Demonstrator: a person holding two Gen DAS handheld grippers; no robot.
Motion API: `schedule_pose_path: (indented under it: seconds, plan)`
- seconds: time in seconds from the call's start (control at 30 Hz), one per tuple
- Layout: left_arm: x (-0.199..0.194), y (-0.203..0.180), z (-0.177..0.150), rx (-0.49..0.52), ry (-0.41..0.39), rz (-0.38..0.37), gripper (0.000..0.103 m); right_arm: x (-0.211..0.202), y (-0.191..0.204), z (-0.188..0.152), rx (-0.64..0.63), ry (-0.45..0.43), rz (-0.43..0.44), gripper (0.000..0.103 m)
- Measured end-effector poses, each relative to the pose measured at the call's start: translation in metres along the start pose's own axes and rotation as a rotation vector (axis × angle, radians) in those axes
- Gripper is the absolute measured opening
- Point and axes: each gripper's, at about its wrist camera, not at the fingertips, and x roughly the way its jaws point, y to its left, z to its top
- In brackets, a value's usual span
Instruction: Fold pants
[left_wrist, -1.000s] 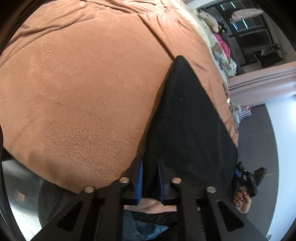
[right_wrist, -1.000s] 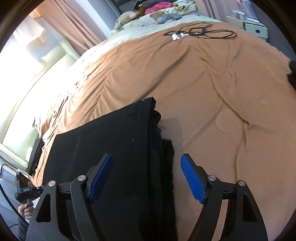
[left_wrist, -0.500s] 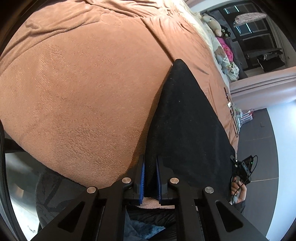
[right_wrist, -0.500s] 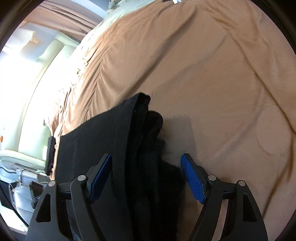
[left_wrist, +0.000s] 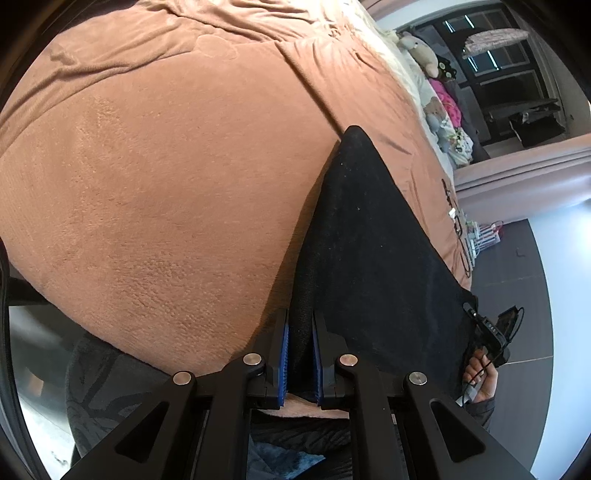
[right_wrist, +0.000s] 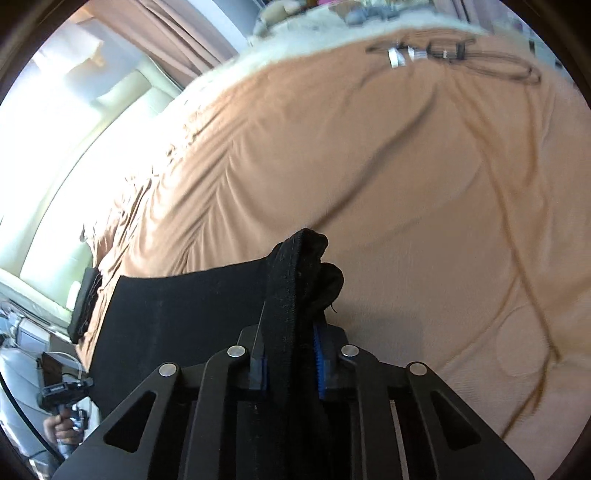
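both the left gripper (left_wrist: 300, 354) and right gripper (right_wrist: 291, 363) pinch the black pants (left_wrist: 369, 251) at opposite edges; soft, limp cloth ahead likely sags between them.

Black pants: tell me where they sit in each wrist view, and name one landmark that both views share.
Left wrist: the black pants fill the lower right, narrowing to a point at upper centre; the left gripper is shut on their near edge.
Right wrist: the pants spread across the lower left, their bunched edge clamped in the right gripper.
Shared landmark: the brown blanket under the pants, in both views.
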Motion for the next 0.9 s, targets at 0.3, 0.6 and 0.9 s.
schedule_pose_path:
  seconds: [0.3,0.6,0.9]
  plan:
    - [0.011,0.001,-0.001,0.024,0.034,0.032,0.022,0.021,0.006,-0.019,-0.045,0.041,-0.156,0.022]
    - [0.011,0.017,-0.004,0.001,0.027,-0.018,0.039,-0.024,0.008,-0.045,0.017,0.038,-0.168,0.046]
    - [0.013,0.016,-0.003,0.018,0.028,-0.037,0.039,-0.054,0.014,-0.104,0.042,0.124,-0.056,0.059]
